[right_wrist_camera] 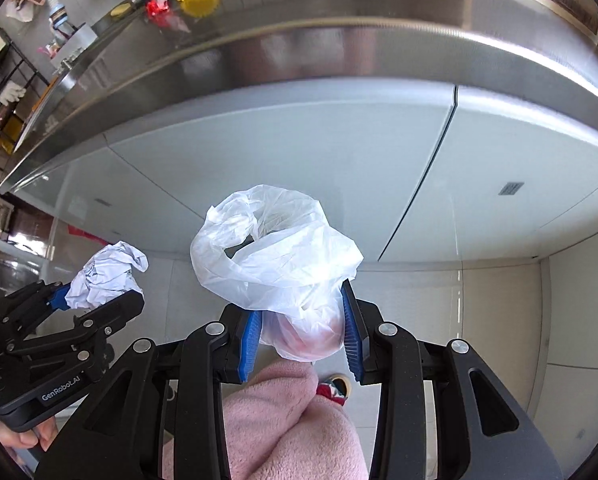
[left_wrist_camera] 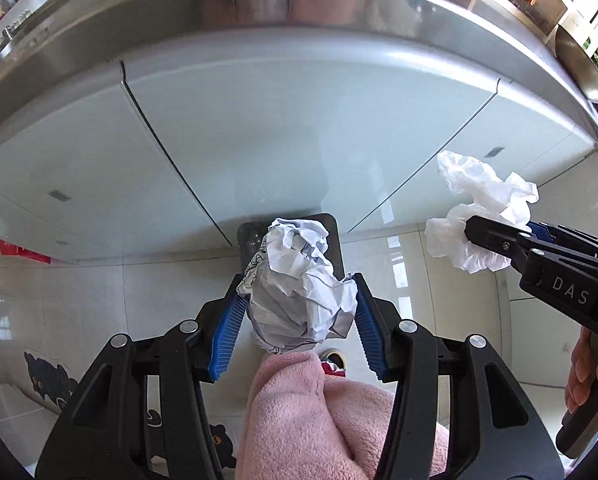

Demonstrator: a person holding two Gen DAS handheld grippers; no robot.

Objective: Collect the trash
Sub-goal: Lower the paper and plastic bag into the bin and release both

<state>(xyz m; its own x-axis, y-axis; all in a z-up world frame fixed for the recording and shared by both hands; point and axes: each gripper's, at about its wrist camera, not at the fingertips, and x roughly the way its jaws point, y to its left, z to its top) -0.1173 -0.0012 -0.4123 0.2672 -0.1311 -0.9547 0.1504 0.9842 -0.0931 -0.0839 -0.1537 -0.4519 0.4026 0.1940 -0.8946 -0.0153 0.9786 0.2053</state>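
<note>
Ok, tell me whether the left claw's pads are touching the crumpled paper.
Touching. The left wrist view shows both blue pads of the left claw pressed against the sides of the crumpled paper, with no gap on either side.

Both fisheye views are bright with cool daylight that enters from the upper right, where the corners blow out to white. The brushed stainless steel bench edge (left_wrist_camera: 259, 28) carries broad soft glare and smeared reflections, and the glossy pale floor tiles (left_wrist_camera: 395, 264) mirror window patches. The crumpled white paper ball (left_wrist_camera: 299, 280) and the thin white plastic bag (right_wrist_camera: 283, 256) stay sharp, the bag nearly overexposed at its folds. Straight lines bow strongly towards the rims, and black vignette fills every corner. Soft shadow falls on the grey cabinet doors (left_wrist_camera: 259, 152). The far clutter is slightly soft.
</note>
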